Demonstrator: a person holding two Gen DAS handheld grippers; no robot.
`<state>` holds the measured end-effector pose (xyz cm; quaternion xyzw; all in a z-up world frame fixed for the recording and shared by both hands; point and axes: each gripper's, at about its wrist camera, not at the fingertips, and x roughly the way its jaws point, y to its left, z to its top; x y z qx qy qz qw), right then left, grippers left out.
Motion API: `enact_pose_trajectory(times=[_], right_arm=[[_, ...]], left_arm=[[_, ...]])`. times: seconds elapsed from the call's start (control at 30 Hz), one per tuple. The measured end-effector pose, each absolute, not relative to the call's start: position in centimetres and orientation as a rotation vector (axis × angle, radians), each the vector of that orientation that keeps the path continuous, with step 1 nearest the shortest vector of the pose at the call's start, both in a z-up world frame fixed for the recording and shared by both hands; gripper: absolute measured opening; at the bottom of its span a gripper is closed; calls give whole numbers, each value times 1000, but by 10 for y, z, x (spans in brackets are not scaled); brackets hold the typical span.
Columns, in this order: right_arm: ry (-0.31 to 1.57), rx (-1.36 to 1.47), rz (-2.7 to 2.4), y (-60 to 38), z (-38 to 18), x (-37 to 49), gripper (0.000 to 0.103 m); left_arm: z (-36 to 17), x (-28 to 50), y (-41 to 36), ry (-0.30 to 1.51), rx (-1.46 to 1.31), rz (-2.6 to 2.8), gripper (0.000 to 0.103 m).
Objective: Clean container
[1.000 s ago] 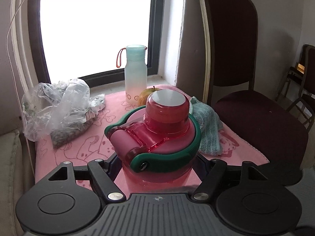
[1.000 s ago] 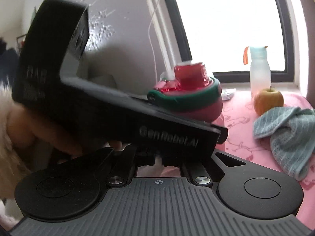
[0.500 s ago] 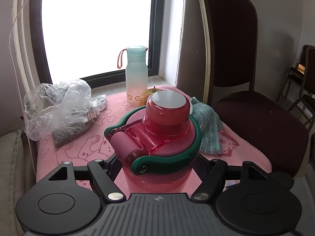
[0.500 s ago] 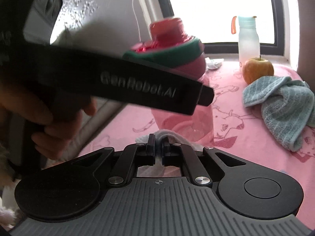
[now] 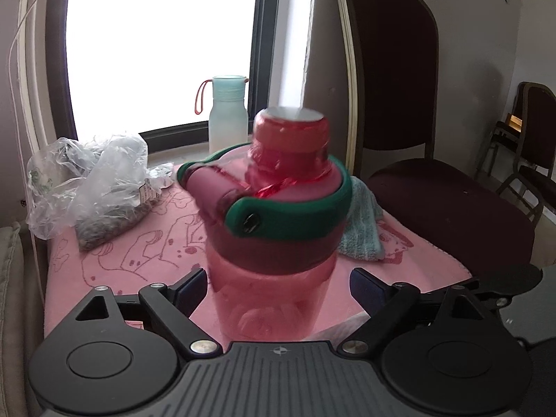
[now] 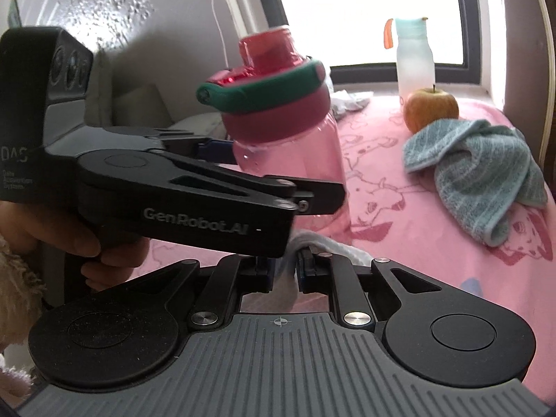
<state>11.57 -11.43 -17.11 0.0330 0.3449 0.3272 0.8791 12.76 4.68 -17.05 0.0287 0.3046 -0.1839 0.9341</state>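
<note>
**Pink bottle between my left claw's fingers, white cloth pinched in the right**

On my left wrist feed the pink bottle point(image 5: 274, 243) fills the centre, standing on the pink worktop point(image 5: 139, 253) with its green-rimmed lid point(image 5: 288, 219) on. My left claw point(image 5: 278, 288) is spread wide, one finger at 9 o'clock of the bottle and one at 3 o'clock; the left finger looks to be at the bottle wall, while the right one shows a gap, so I cannot call it a grip. The bottle is slightly blurred.

On my right wrist feed the right claw point(image 6: 285, 271) is closed on a white cloth point(image 6: 323, 246), which bunches up just above the fingertips. The left claw crosses in front from 9 o'clock, held by a hand point(image 6: 69, 239), and the bottle stands past it at 12 o'clock, leaning a little.

Elsewhere on the worktop: a teal towel point(image 6: 479, 170) at 2 o'clock on the right feed, an apple point(image 6: 431, 107) just behind it, a pale bottle point(image 6: 415, 59) by the window, and a plastic bag point(image 5: 93, 180) at 10 o'clock on the left feed. A dark chair point(image 5: 434, 173) stands beside the worktop at 2 o'clock
</note>
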Motion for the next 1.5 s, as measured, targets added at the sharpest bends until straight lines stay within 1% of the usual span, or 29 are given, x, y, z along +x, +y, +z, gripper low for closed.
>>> enact_pose_trajectory(times=[0.17, 0.23, 0.43, 0.6, 0.67, 1.0, 1.03, 1.13, 1.23, 1.3, 1.37, 1.47, 1.5], right_arm=[[731, 86, 685, -116, -174, 118, 18], [737, 104, 685, -118, -174, 119, 18], [735, 102, 677, -121, -174, 117, 18], [742, 101, 687, -122, -176, 118, 18], [745, 95, 697, -119, -177, 119, 18], [773, 77, 739, -105, -188, 131, 18], [780, 78, 747, -104, -190, 133, 18], [798, 44, 745, -99, -195, 136, 13], [783, 48, 732, -104, -191, 134, 12], [762, 56, 717, -110, -187, 132, 13], [744, 66, 700, -116, -184, 131, 15], [737, 65, 697, -117, -181, 132, 15], [732, 53, 695, -115, -180, 131, 15]], left_arm=[[-170, 121, 47, 589, 106, -366, 90], [-169, 117, 46, 571, 121, -368, 92], [-169, 102, 55, 510, 165, -364, 93], [-172, 106, 69, 503, 149, -390, 93], [-173, 113, 71, 505, 125, -405, 95], [-189, 147, 46, 542, 99, -516, 95], [-190, 150, 43, 548, 104, -516, 93], [-192, 160, 37, 589, 131, -518, 90], [-192, 158, 37, 638, 152, -511, 88], [-189, 154, 40, 658, 121, -502, 86], [-186, 150, 43, 677, 90, -493, 86], [-181, 143, 47, 706, 44, -478, 86], [-180, 141, 49, 715, 29, -473, 84]])
